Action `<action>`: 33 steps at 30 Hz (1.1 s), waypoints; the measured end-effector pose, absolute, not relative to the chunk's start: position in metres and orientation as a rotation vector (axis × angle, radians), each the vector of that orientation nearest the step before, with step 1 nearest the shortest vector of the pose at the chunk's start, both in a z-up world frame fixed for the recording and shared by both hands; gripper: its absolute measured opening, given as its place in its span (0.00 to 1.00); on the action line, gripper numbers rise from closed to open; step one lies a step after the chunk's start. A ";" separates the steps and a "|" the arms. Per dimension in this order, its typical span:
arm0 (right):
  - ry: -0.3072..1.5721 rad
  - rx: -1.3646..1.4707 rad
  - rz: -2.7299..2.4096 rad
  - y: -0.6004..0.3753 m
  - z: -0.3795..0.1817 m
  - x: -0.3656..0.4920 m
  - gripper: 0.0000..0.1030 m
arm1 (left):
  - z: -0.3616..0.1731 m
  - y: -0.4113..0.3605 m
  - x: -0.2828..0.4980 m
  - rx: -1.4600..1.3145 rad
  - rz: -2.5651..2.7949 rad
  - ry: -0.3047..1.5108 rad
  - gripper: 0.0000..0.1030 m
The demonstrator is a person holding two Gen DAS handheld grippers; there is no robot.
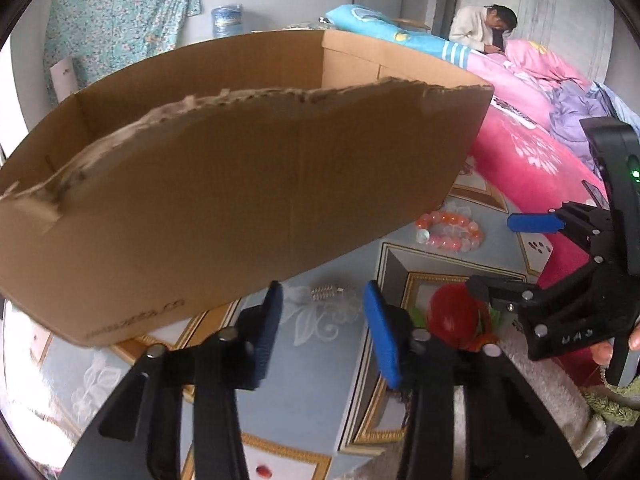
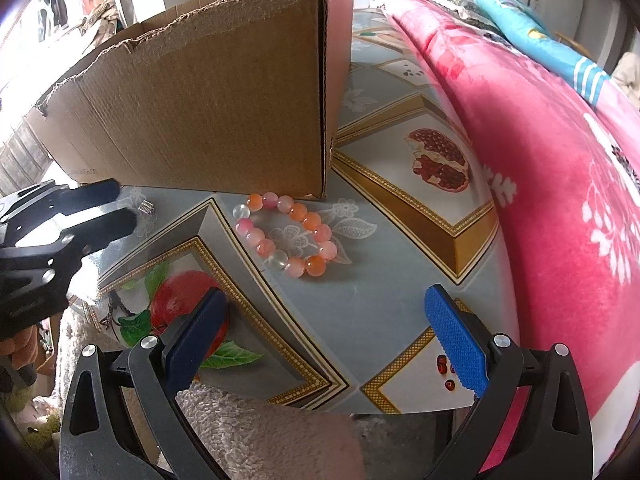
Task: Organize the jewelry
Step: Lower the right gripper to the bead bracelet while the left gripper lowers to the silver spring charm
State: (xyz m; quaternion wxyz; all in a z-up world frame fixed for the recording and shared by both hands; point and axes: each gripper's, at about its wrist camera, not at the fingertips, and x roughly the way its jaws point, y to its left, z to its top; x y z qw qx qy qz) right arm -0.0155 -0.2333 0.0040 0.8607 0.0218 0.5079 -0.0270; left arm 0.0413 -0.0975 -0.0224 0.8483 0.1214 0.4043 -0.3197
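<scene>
The left gripper [image 1: 322, 328] has nothing in it, its jaws part way apart. The small silver clasp [image 1: 327, 292] lies just ahead at twelve o'clock, long side running left to right. The right gripper [image 2: 326, 340] is wide apart and bare; the bead bracelet [image 2: 288, 236] lies at eleven o'clock. The cardboard box [image 2: 208, 100] stands right behind both

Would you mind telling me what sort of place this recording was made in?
Most likely a bedroom in a home. Folded pink blankets and a blue pillow are piled beside a table with a fruit-print cover, and a floral cloth hangs on the wall.
</scene>
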 end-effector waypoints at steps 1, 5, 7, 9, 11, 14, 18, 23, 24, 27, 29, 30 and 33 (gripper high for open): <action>1.066 0.046 -0.057 -0.233 0.004 -0.016 0.92 | -0.023 -0.100 0.043 0.260 -0.677 0.856 0.35; 1.065 0.047 -0.058 -0.233 0.004 -0.016 0.92 | -0.031 -0.112 0.044 0.281 -0.657 0.862 0.29; 1.065 0.047 -0.059 -0.232 0.004 -0.016 0.92 | -0.031 -0.114 0.042 0.288 -0.640 0.855 0.28; 1.065 0.047 -0.059 -0.232 0.004 -0.016 0.92 | -0.032 -0.116 0.043 0.285 -0.618 0.853 0.25; 1.065 0.047 -0.059 -0.232 0.004 -0.016 0.92 | -0.033 -0.119 0.042 0.297 -0.592 0.844 0.23; 1.065 0.048 -0.059 -0.231 0.004 -0.016 0.92 | -0.034 -0.125 0.041 0.310 -0.569 0.835 0.21; 1.062 0.048 -0.060 -0.230 0.004 -0.017 0.92 | -0.035 -0.129 0.040 0.319 -0.559 0.832 0.16; 1.061 0.049 -0.061 -0.229 0.004 -0.016 0.92 | -0.035 -0.127 0.041 0.298 -0.560 0.838 0.14; 1.062 0.048 -0.060 -0.228 0.005 -0.016 0.92 | -0.035 -0.126 0.040 0.292 -0.560 0.840 0.14; 1.059 0.047 -0.057 -0.228 0.005 -0.015 0.92 | -0.035 -0.119 0.038 0.272 -0.561 0.849 0.14; 1.055 0.048 -0.058 -0.227 0.005 -0.014 0.92 | -0.034 -0.115 0.036 0.269 -0.558 0.853 0.14; 1.054 0.048 -0.059 -0.228 0.005 -0.016 0.92 | -0.034 -0.113 0.034 0.268 -0.555 0.854 0.14; 1.046 0.050 -0.063 -0.228 0.004 -0.016 0.92 | -0.034 -0.109 0.031 0.264 -0.538 0.860 0.14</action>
